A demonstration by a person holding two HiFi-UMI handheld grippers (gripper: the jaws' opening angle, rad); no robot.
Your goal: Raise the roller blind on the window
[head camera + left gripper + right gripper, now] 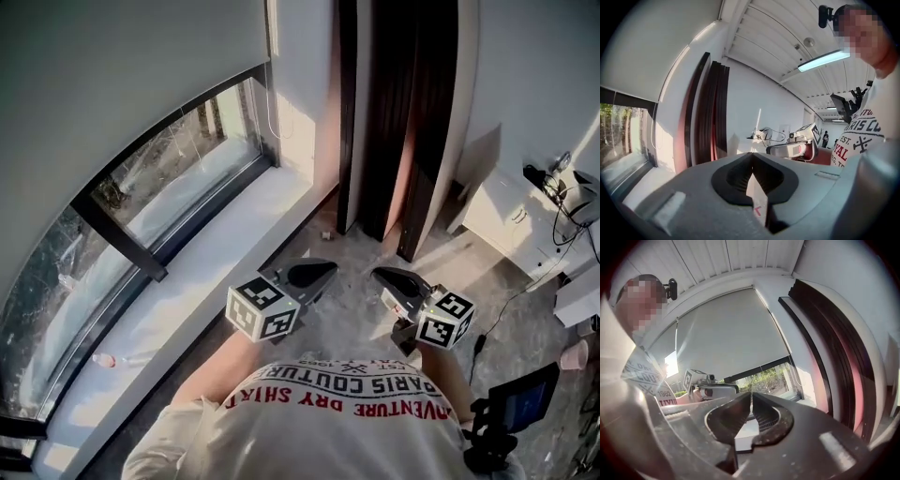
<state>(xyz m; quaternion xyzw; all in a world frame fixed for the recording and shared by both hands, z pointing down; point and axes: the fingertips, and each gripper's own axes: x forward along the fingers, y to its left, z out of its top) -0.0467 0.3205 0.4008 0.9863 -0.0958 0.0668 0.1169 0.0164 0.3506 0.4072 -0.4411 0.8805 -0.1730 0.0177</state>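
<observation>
Grey fabric roller blind (pixel 122 84): mostly down.
My left tongs (pixel 751 157): shut, empty.
My right tongs (pixel 751 397): shut, empty.
Risk: thin pale pull cord (pixel 652 129) could slip my pinch.

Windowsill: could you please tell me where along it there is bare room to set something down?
The windowsill is bare from the corner by the blind cord to a small object at its near end. Crowded: the white cabinet at right, strewn with cables.

Low sun comes through the wide window (pixel 178 164) onto a white sill (pixel 225 253) and the grey floor (pixel 352 323). Dark panels (pixel 412 112) lean in the corner near a white cabinet (pixel 502 214). A ceiling strip light (pixel 824 60) glows.
</observation>
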